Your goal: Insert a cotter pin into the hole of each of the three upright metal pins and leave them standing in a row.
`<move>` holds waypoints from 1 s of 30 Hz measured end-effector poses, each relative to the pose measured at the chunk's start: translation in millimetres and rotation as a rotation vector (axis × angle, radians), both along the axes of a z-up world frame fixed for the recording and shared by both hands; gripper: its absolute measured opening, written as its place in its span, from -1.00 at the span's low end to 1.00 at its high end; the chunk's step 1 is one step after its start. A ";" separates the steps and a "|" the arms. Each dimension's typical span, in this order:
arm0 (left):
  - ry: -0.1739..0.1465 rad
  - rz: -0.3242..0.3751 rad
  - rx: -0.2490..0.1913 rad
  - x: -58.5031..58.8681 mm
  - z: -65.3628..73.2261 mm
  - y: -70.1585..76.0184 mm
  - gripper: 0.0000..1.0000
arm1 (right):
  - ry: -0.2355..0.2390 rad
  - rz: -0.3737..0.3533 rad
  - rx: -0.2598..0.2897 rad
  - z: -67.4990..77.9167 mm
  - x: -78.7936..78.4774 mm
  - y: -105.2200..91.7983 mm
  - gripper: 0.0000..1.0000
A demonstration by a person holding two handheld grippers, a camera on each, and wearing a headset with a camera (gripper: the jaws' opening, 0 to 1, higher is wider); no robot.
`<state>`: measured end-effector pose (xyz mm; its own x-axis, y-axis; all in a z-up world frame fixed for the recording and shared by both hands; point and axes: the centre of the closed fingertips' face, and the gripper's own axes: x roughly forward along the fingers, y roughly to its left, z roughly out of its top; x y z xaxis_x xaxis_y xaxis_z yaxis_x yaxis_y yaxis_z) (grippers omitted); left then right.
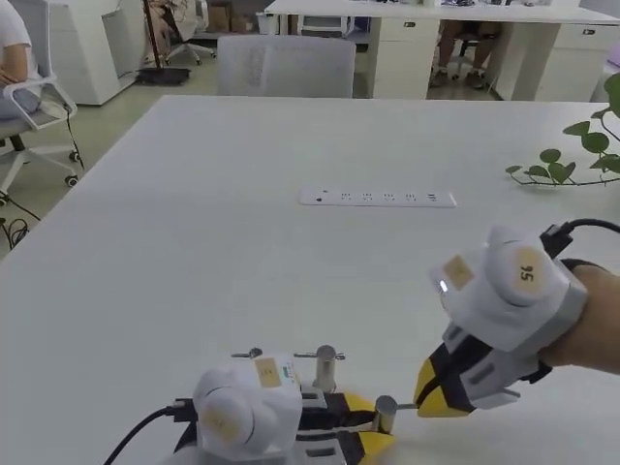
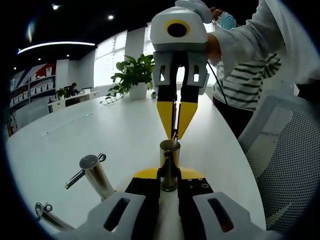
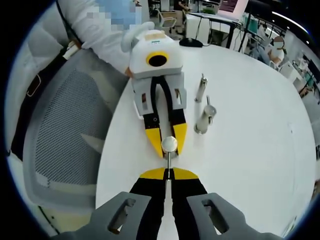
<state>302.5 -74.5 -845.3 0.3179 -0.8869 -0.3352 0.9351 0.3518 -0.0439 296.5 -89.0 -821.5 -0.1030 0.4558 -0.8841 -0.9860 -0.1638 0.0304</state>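
Big white desk point(image 1: 194, 242) in an open office, power strip point(image 1: 378, 198) lying mid-desk, plant point(image 1: 581, 155) poking in from the right edge, chairs and a few people way at the back.

Down at the near edge, left claw point(image 1: 373, 423) clamped tight on a pin point(image 1: 385, 415), holding it upright between the yellow tips. Can't say for sure about the pin's foot, on the desk or just off it.

Facing it from the right, right claw point(image 1: 426, 399) pinched shut on a cotter pin point(image 3: 169, 162), thin and straight, tip right up against the side of that pin near its top. Honestly can't tell: tip in the hole or only touching the metal.

Just behind the left claw, second pin point(image 1: 326, 368) standing upright on the desk with its own cotter pin point(image 1: 305, 356) through the top, ends sticking out on both sides.

Further left, third pin point(image 3: 201, 89), mostly tucked behind the left claw in the head view, upright in the right gripper view and near the second pin, not touching it. Looks like a wire loop at its top too, though too small to be sure.

All three roughly in a line along the near edge.
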 end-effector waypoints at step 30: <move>0.006 0.001 -0.006 0.4 -1.7 -1.4 -0.79 | -0.008 0.036 0.007 -1.8 -2.7 16.3 -0.90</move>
<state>302.9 -75.9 -847.0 0.3167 -0.8887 -0.3315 0.9345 0.3523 -0.0518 293.7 -72.7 -823.3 -0.1126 0.4581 -0.8817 -0.9797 -0.1994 0.0216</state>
